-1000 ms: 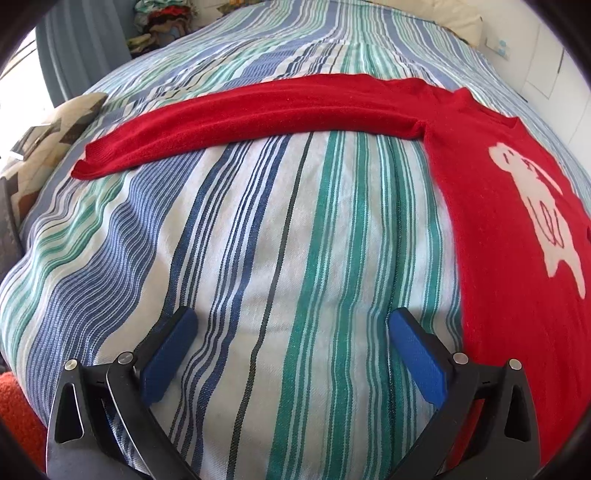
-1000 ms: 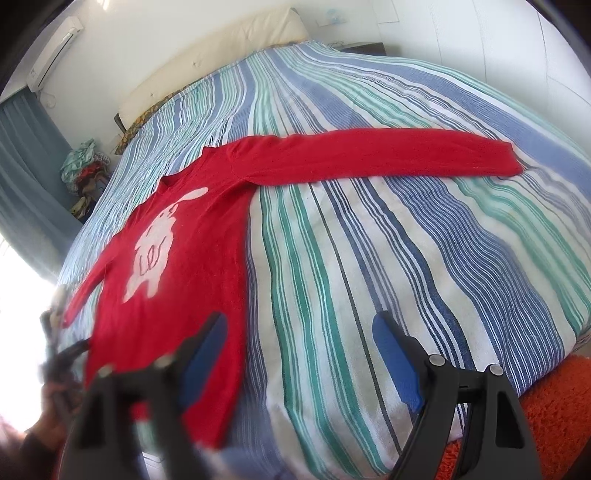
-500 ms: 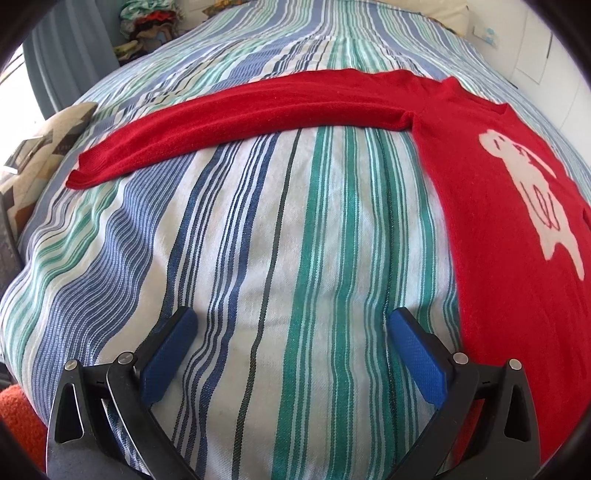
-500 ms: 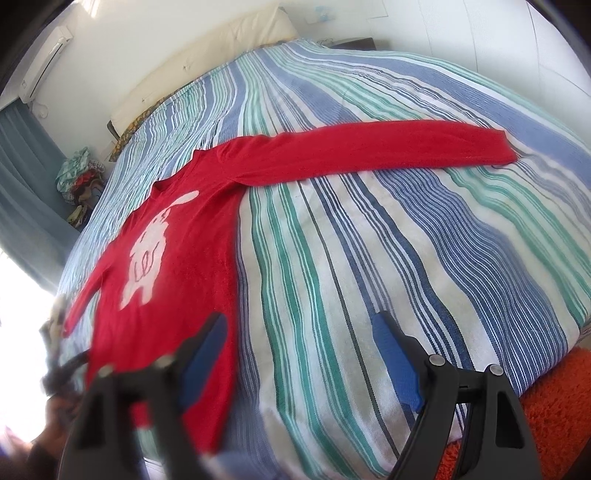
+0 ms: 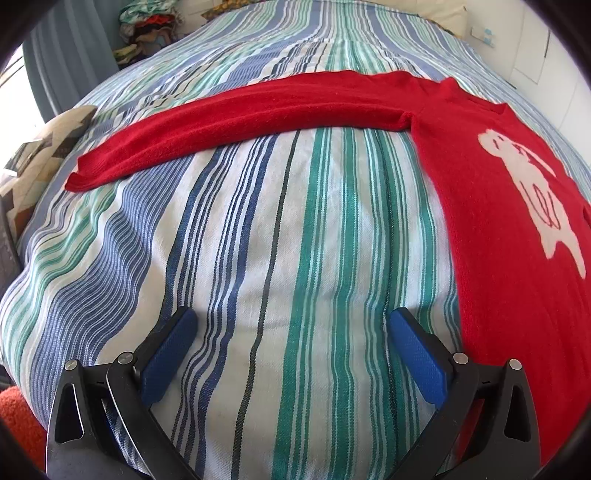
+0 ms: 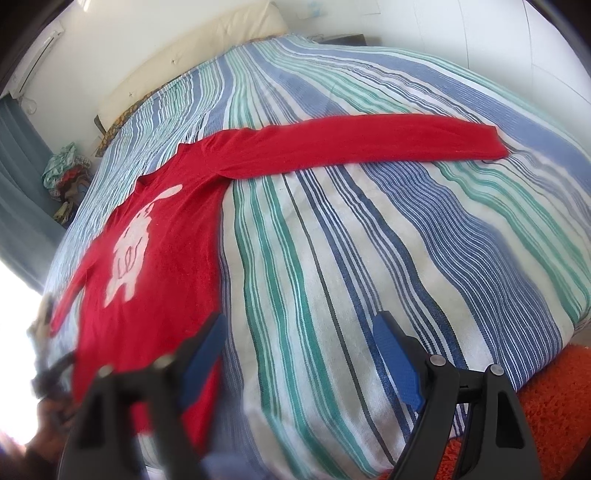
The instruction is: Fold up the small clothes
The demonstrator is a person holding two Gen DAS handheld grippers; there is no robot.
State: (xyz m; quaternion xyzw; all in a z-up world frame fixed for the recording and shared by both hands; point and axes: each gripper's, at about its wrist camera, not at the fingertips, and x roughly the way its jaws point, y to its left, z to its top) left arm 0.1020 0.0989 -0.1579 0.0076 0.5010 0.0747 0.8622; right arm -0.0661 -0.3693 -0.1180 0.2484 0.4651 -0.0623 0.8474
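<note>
You're looking down both grippers at a bed covered w/ a striped bedspread (image 5: 280, 229) in blue, green & white. A red sweater (image 5: 517, 258) is lying flat on it, front up, showing a white animal design (image 5: 532, 188) on the chest. Both sleeves are stretching straight out to the sides.

Left wrist view: your left gripper (image 5: 293, 332) is hovering over bare bedspread, its blue-padded fingers (image 5: 166, 358) standing wide apart w/ nothing between them. The sweater body is lying just beside the right-hand finger, not touching it as far as can be seen. One sleeve (image 5: 240, 122) is running across the bed well ahead of the gripper, cuff ending near the bed's left edge. A patterned cushion (image 5: 44, 155) is sitting off that edge, and a pile of clothes (image 5: 147, 26) is showing in the far corner.

Right wrist view: your right gripper (image 6: 301, 338) is also spreading its fingers (image 6: 397, 365) wide, holding nothing. Its left-hand finger is blurred and overlapping the sweater's lower edge in view; can't tell if it's touching. The other sleeve (image 6: 369, 147) is reaching toward the bed's right side. An orange rug (image 6: 554, 406) is showing below the bed's edge, and a cream headboard (image 6: 192, 55) is standing at the far end.
</note>
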